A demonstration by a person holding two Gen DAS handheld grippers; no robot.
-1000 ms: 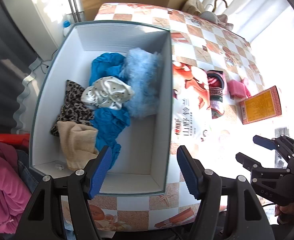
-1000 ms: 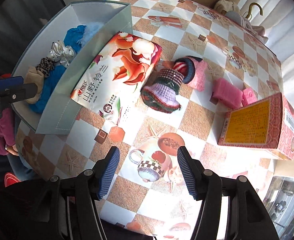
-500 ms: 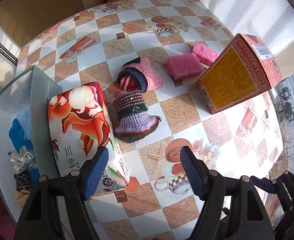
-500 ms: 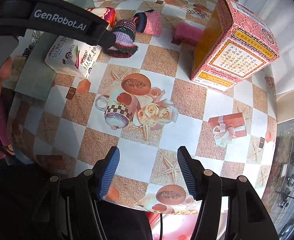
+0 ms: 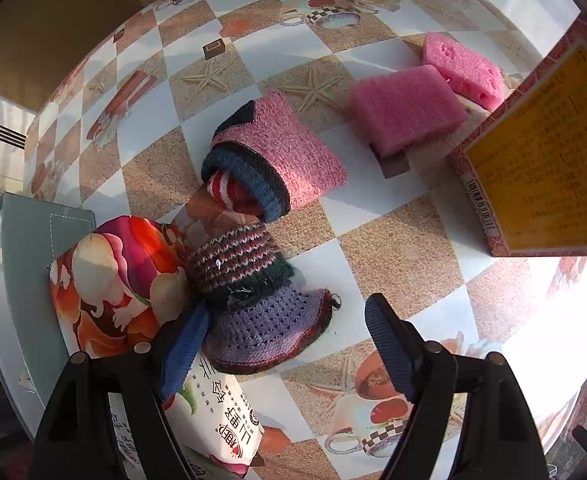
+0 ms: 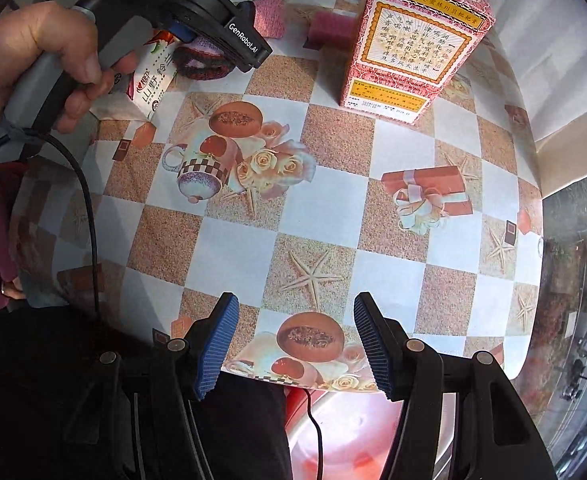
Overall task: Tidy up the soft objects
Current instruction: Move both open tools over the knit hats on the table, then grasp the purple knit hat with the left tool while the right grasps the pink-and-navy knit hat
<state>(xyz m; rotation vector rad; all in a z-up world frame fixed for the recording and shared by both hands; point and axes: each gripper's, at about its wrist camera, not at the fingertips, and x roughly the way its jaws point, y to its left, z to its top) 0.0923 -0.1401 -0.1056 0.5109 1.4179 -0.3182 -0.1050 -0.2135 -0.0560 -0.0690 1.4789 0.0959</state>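
Note:
A purple knitted hat [image 5: 253, 308] lies on the checked tablecloth and leans on a flowered tissue pack [image 5: 121, 280]. My left gripper [image 5: 289, 320] points down over the hat's brim. Its jaws are opening, with the brim between them and the pads clear of it. Behind the hat lies a pink and blue knitted piece [image 5: 281, 152], and further back are two pink sponges [image 5: 407, 108] [image 5: 463, 68]. My right gripper [image 6: 293, 332] stands open over the table's near edge with nothing between its fingers. The hat [image 6: 201, 64] shows in the right wrist view under the left tool.
A grey storage box [image 5: 13, 264] stands left of the tissue pack. A red and yellow carton [image 5: 545, 168] [image 6: 417, 36] stands upright at the right, close to the sponges. A person's hand [image 6: 53, 52] grips the left tool, its cable hanging over the table edge.
My left gripper moved from above the grey box across to the knitted hat, came down lower, and its jaws widened. My right gripper drifted toward the table's near edge, still open.

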